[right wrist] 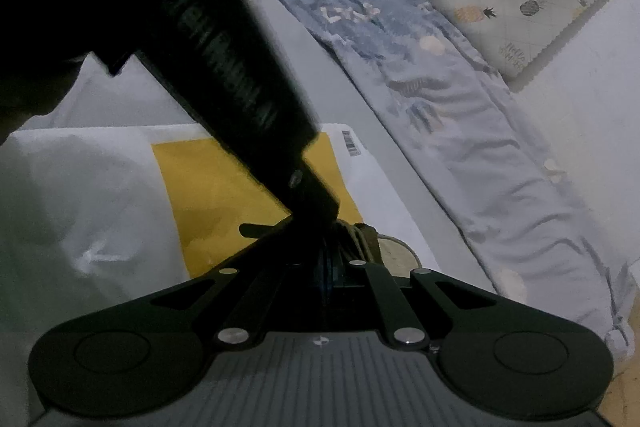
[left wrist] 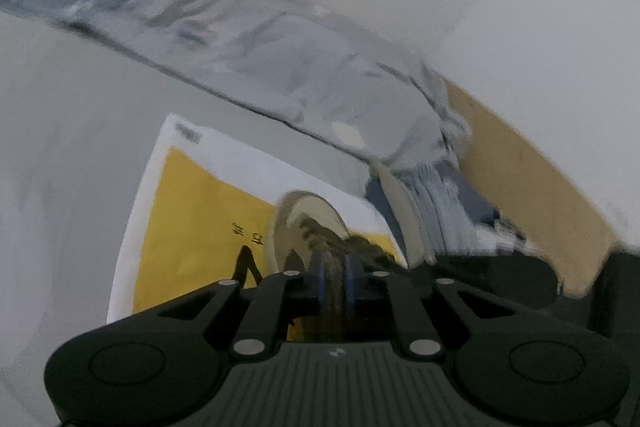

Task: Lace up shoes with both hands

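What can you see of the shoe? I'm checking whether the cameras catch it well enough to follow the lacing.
Only part of the shoe shows, just past the left gripper. It looks pale beige or cream with a rounded, lighter rim, blurred by motion. Dark olive-brown laces cross its top and run back between the blue-padded fingers, which sit close on them. It rests on a yellow and white sheet. In the right wrist view only its pale edge and some lace strands peek out.

Right gripper (right wrist: 330, 259) fingers pressed together on a dark shoelace (right wrist: 354, 237); the left gripper (right wrist: 224, 67) crosses overhead. A yellow-and-white sheet (right wrist: 208, 179) lies beneath.
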Motion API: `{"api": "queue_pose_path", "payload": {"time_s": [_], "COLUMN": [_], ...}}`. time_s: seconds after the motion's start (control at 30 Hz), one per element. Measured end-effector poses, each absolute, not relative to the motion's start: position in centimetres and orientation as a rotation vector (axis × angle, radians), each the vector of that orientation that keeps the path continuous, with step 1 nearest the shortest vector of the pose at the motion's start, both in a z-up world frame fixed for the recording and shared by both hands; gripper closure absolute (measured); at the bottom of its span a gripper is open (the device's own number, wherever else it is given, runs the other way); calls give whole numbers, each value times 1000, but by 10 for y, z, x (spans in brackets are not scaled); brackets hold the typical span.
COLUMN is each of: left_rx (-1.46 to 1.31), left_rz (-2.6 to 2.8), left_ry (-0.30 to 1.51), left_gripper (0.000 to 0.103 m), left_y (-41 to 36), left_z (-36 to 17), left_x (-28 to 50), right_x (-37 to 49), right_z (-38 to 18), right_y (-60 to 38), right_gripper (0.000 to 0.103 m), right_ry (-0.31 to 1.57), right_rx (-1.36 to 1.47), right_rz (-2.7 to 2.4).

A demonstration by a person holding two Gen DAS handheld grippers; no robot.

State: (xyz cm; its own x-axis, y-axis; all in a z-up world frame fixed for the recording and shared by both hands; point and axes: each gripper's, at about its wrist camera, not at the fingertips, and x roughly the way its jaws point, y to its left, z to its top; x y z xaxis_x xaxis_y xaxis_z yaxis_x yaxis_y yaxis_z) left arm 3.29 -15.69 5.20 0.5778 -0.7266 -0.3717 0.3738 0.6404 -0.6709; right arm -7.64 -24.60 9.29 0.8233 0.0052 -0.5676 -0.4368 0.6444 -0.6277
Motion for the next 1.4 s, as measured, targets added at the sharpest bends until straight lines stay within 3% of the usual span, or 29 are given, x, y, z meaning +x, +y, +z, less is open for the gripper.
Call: {"api": "queue_pose_path", "payload": {"time_s": [0.2, 0.4, 0.57, 0.83, 1.4], "left_rx": [-894, -1082, -1155, -1191, -1155], "left_rz": [-588, -545, -526, -551, -534], "left_ry": [739, 805, 825, 818, 754], "left_gripper": [72, 72, 75, 103, 102], "left_y": [-139, -139, -139, -141, -136], "left_z": [27, 3, -6, -10, -2], "left_x": [42, 47, 48, 47, 45], "right_x": [-77, -78, -77, -76, -73], "right_z": [97, 98, 99, 96, 97], "right_y": [-250, -251, -249, -253, -268], "right_gripper": [101, 101, 101, 101, 101], "right_ry": [554, 545, 545, 542, 543], "right_rx": [-794, -770, -771, -776, -760], "right_rz": [278, 284, 284, 284, 280]}}
